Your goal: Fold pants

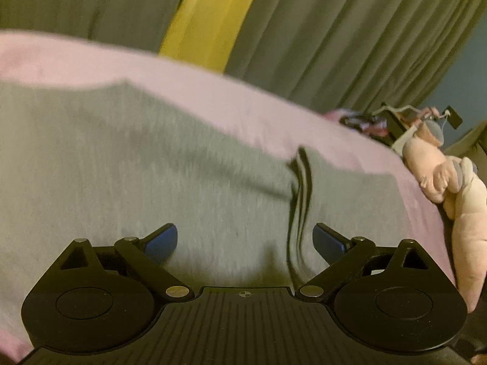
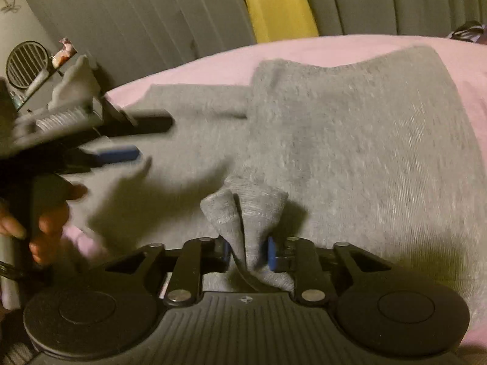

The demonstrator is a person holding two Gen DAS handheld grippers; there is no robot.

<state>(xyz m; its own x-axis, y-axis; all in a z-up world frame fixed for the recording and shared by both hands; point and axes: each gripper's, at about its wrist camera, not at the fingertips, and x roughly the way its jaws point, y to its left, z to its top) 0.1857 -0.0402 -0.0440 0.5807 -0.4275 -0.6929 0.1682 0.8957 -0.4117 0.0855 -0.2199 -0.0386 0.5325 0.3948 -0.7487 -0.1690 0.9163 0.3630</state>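
On pink sheet (image 2: 304,51), pants (image 2: 350,140) pinched in right gripper (image 2: 249,252)

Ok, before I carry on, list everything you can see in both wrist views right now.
pants: one pair, grey, spread on the bed, a bunched edge pinched at the near side
bed sheet: one, pink, under the pants
curtains: grey, behind the bed
yellow panel: one, between the curtains
plush toy: one, pale pink, at the bed's right edge in the left wrist view
fan: one, dark round grille, far left of the right wrist view
clutter beside the fan: too blurred to name
left gripper: blue fingers wide apart over the pants, holding nothing
right gripper: fingers closed on the bunched pants
person's hand: on the left gripper's handle
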